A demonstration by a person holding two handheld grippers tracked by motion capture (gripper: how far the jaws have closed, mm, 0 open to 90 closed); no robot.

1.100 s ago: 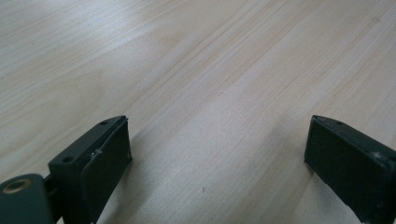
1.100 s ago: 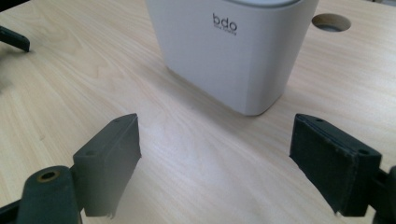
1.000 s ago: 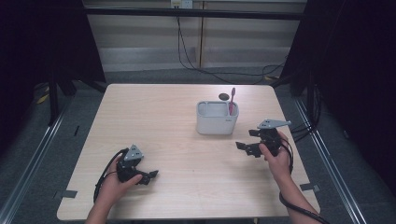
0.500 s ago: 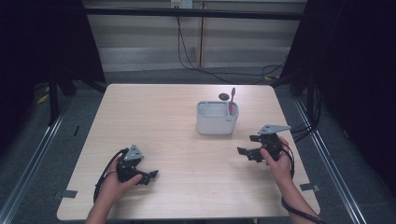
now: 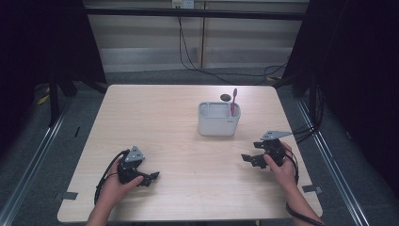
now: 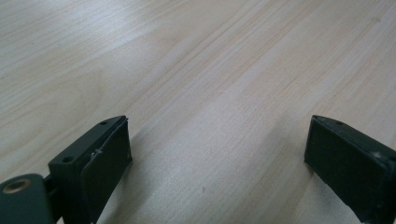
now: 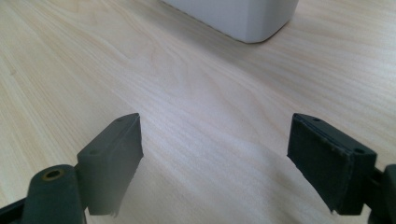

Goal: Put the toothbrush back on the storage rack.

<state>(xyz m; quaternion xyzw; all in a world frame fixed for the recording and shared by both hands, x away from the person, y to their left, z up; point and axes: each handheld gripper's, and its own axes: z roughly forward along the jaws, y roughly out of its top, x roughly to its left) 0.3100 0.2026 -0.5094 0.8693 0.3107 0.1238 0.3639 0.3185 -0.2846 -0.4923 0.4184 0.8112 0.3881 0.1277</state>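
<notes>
— What do we have around us here?

— We stand at a pale wooden table (image 5: 155, 117) with rounded corners, its grain running lengthwise. Beyond the right gripper (image 5: 258, 157), past the table's far edge, we see a light panelled wall (image 5: 141, 42) with black cables (image 5: 188, 52) hanging down it to the floor.

— And to the sides?

— Left of the left gripper (image 5: 149, 178), grey carpet-like floor (image 5: 42, 155) and a metal rail (image 5: 33, 155). Black curtains (image 5: 357, 70), we think, close in both sides; it is too dark there to be sure. Light falls evenly from above.
</notes>
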